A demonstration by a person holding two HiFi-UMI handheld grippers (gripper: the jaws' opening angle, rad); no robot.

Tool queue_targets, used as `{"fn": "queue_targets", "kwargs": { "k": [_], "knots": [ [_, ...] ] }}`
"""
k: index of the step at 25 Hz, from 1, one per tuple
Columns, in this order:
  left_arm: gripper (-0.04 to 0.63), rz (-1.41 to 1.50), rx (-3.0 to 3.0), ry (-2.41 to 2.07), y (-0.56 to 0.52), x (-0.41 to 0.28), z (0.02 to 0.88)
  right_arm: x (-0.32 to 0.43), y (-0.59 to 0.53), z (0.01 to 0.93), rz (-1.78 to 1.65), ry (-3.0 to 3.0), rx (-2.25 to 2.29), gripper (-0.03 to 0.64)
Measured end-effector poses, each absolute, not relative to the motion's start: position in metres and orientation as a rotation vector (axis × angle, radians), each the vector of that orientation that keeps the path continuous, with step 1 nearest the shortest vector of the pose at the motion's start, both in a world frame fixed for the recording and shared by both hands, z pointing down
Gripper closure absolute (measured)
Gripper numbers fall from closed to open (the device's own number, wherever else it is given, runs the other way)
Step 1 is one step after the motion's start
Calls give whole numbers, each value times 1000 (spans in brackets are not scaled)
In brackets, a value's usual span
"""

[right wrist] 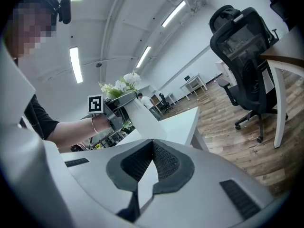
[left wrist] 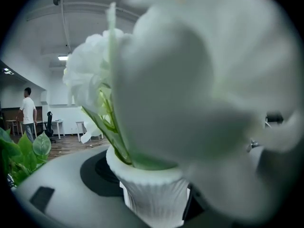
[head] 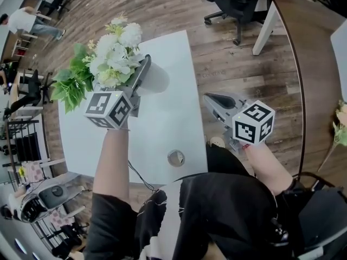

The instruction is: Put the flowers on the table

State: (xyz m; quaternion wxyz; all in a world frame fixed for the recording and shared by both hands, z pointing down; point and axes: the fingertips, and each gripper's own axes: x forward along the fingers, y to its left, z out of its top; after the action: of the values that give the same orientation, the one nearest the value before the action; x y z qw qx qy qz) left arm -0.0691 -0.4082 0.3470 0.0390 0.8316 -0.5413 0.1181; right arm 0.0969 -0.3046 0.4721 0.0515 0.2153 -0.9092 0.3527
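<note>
A bunch of white flowers (head: 116, 47) with green leaves (head: 73, 83) stands in a white ribbed vase (head: 155, 80). My left gripper (head: 142, 72) is shut on the vase's neck and holds it tilted over the far part of the white table (head: 162, 129). In the left gripper view the blooms (left wrist: 199, 80) fill the picture above the vase (left wrist: 152, 196), which sits between the jaws of the left gripper (left wrist: 153, 208). I cannot tell whether the vase's base touches the table. My right gripper (head: 212, 99) hangs off the table's right edge, shut and empty, its pads (right wrist: 161, 158) meeting at the tips.
A round grommet (head: 175, 157) sits near the table's front edge. A black office chair (head: 233, 4) stands beyond, and a brown desk (head: 314, 64) curves along the right. Another flower (head: 340, 126) shows at the right edge. A person (head: 24, 20) stands far left.
</note>
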Motion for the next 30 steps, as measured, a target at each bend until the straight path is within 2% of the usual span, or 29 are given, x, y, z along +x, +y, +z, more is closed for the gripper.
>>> {"fn": "queue_targets", "kwargs": {
  "k": [30],
  "knots": [
    [209,409,2509,-1866,-398,-80,344,91,-290,472,1090,-2762,641,601]
  ]
}}
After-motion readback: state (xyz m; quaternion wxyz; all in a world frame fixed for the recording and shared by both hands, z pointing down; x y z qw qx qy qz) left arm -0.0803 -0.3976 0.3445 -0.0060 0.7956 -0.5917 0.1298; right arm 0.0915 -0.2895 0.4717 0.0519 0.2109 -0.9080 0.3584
